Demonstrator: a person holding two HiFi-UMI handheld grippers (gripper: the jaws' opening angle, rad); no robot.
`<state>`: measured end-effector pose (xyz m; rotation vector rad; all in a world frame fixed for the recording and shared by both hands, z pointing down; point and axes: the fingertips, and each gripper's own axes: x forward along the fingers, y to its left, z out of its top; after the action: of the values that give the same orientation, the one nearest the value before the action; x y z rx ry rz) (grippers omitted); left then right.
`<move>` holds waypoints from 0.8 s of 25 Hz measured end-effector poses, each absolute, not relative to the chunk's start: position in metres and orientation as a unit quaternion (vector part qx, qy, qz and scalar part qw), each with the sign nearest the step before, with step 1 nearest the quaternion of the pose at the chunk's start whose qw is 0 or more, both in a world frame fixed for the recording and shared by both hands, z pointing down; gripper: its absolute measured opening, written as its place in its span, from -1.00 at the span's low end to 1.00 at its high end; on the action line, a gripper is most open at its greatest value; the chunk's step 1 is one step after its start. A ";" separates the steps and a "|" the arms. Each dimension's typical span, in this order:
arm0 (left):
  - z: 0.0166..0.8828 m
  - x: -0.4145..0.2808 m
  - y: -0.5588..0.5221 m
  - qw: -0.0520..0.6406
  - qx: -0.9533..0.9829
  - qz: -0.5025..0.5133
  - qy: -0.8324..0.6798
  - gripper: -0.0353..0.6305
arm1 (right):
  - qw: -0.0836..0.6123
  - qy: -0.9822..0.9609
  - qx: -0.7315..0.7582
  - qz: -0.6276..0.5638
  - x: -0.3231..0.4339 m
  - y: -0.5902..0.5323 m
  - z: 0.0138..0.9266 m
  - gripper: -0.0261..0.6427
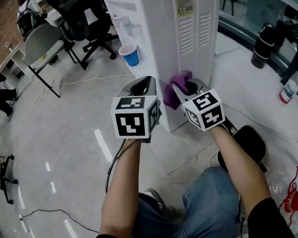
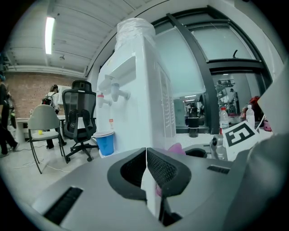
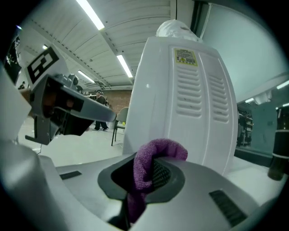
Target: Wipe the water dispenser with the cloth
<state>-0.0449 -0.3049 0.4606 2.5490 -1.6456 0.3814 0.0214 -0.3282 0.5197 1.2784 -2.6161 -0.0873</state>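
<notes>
The tall white water dispenser (image 1: 183, 31) stands straight ahead, its vented side panel turned to me. A purple cloth (image 1: 176, 88) is pinched in my right gripper (image 1: 185, 89), held close to the lower corner of that panel; whether it touches is unclear. In the right gripper view the cloth (image 3: 153, 158) bulges out over the jaws in front of the dispenser (image 3: 189, 99). My left gripper (image 1: 147, 82) hovers just left of the cloth, shut and empty. Its fingers (image 2: 162, 169) meet in the left gripper view. A blue cup (image 1: 130, 55) sits under the taps.
Black office chairs (image 1: 87, 23) and a grey chair (image 1: 43, 44) stand at the back left. A cable (image 1: 84, 81) crosses the glossy floor. A black flask (image 1: 263, 45) and a clear bottle (image 1: 291, 85) stand to the right. My legs are below.
</notes>
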 end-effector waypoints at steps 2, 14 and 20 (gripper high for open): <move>0.462 -0.044 -0.305 0.040 0.833 0.127 -0.537 -0.81 | 0.121 -0.890 0.439 -0.015 0.021 -0.329 0.541 -0.79; 0.469 -0.042 -0.303 0.036 0.834 0.138 -0.534 -0.81 | 0.159 -0.874 0.454 0.074 0.021 -0.326 0.662 -0.79; 0.474 -0.048 -0.304 0.042 0.830 0.144 -0.538 -0.81 | 0.191 -0.864 0.448 0.127 0.016 -0.326 0.718 -0.79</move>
<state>-0.0482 -0.3040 0.4738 2.5396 -1.6458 0.4412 0.0164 -0.3257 0.7177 1.2572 -2.4275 0.3555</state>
